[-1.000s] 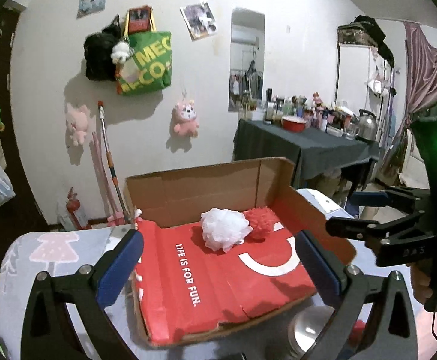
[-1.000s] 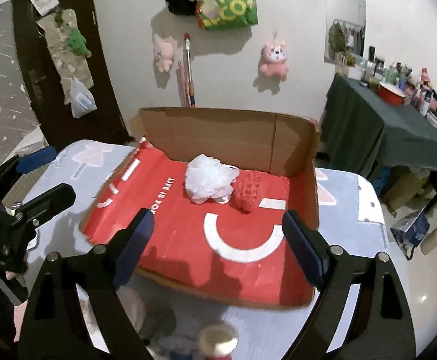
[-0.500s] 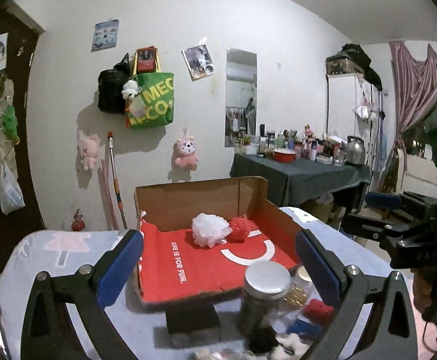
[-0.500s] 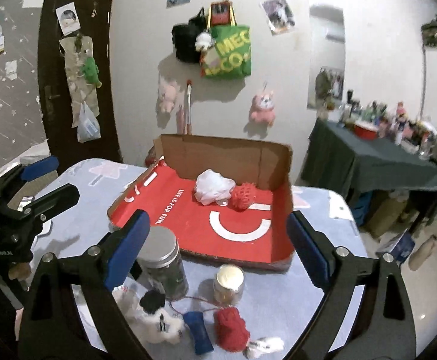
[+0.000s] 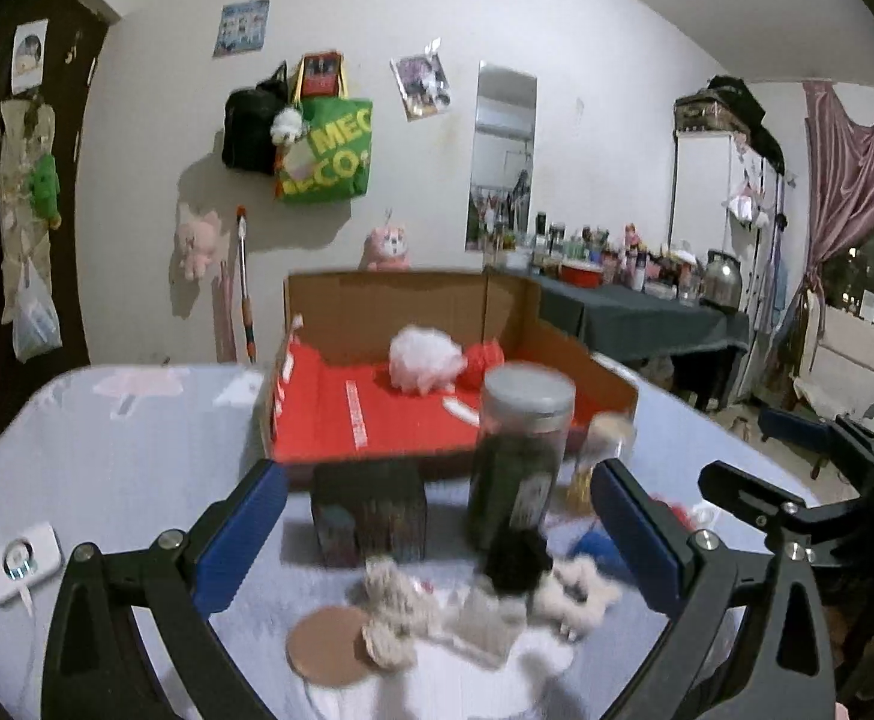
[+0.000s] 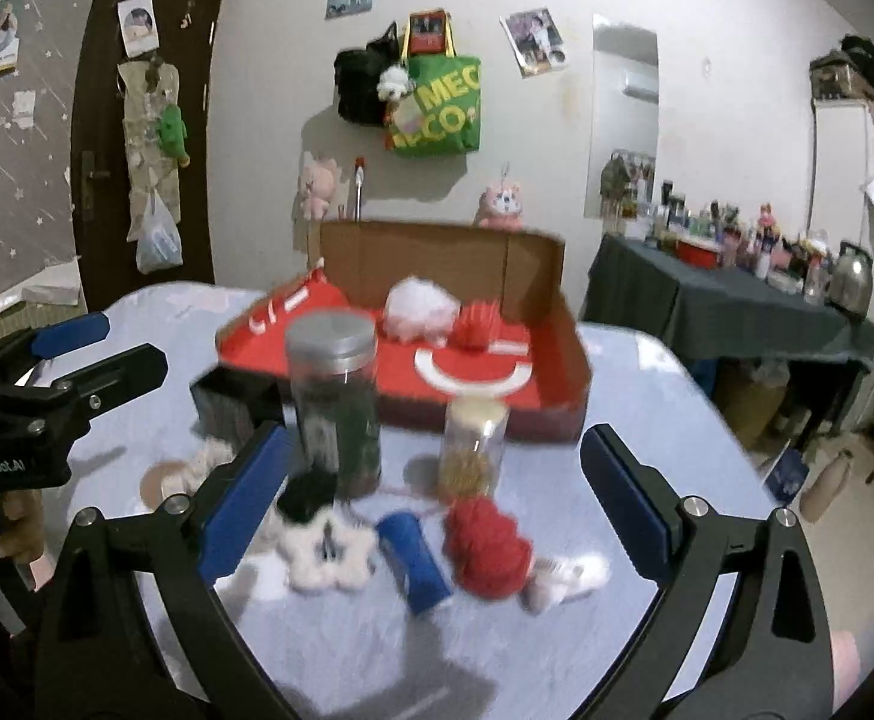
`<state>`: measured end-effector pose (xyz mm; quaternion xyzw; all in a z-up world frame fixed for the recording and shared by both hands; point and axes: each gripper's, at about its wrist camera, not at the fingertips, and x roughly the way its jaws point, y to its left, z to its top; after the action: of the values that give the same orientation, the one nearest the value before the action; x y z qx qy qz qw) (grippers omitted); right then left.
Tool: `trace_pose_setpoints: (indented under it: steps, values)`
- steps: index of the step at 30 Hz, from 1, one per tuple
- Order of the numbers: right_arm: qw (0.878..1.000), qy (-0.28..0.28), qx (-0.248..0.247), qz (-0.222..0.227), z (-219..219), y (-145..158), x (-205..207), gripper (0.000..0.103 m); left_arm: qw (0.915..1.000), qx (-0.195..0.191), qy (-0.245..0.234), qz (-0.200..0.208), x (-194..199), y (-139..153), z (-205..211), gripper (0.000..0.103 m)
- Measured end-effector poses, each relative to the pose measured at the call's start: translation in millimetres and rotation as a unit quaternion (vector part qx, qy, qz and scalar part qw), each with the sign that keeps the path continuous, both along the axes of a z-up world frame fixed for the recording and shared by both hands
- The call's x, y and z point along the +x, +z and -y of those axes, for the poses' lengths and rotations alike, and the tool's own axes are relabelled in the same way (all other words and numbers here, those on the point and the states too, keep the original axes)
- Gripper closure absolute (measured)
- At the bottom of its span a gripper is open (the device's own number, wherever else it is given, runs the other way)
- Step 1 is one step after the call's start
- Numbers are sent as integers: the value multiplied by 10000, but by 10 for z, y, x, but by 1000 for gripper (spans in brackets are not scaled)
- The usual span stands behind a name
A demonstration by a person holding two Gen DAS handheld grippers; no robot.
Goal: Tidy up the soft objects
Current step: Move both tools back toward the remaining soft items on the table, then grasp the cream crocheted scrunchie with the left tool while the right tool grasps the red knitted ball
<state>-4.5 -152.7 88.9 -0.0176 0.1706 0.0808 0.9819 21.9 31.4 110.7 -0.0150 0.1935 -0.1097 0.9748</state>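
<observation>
While both tools gape wide, two puffs – white, red – sit in one box.

Red box, white puff, blue-padded tongs.

Left hand-held gripper gapes above blurred soft toys

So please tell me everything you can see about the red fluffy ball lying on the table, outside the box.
The red fluffy ball looks like yarn or plush, rounded and a little blurred. It lies on the pale blue tablecloth, between the right gripper's open fingers, untouched. A blue roll lies just left of it, a small white piece right.
</observation>
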Motion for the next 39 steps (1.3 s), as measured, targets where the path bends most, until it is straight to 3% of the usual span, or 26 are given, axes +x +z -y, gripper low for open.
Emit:
trace_pose_setpoints:
  steps: [7,18,24,28,30,31,32,34,39]
  values:
    - [9986,-75,155,-507,17,-463,138,4,9980,-1,46,-638,79,-425,-32,0]
    - [9960,-124,217,-859,204,-648,383,4,9937,45,225,-1101,326,-614,-167,0]
    - [9938,77,111,-1106,293,-687,615,5,9907,201,105,-1342,443,-672,-169,13]
    - [9911,151,35,-1325,344,-736,759,18,9877,289,-17,-1538,522,-722,-155,28]
    - [9874,309,92,-1552,353,-787,835,27,9852,285,-57,-1691,564,-774,-158,44]
    - [9861,364,118,-1617,351,-804,852,36,9841,260,-91,-1753,578,-797,-160,58]
    - [9854,425,163,-1640,347,-813,855,53,9833,160,-188,-1801,585,-814,-172,67]
    - [9836,564,312,-1686,362,-809,840,71,9836,63,-275,-1783,567,-796,-174,76]
    - [9853,614,619,-1470,405,-723,728,71,9873,160,-342,-1541,457,-677,-103,81]
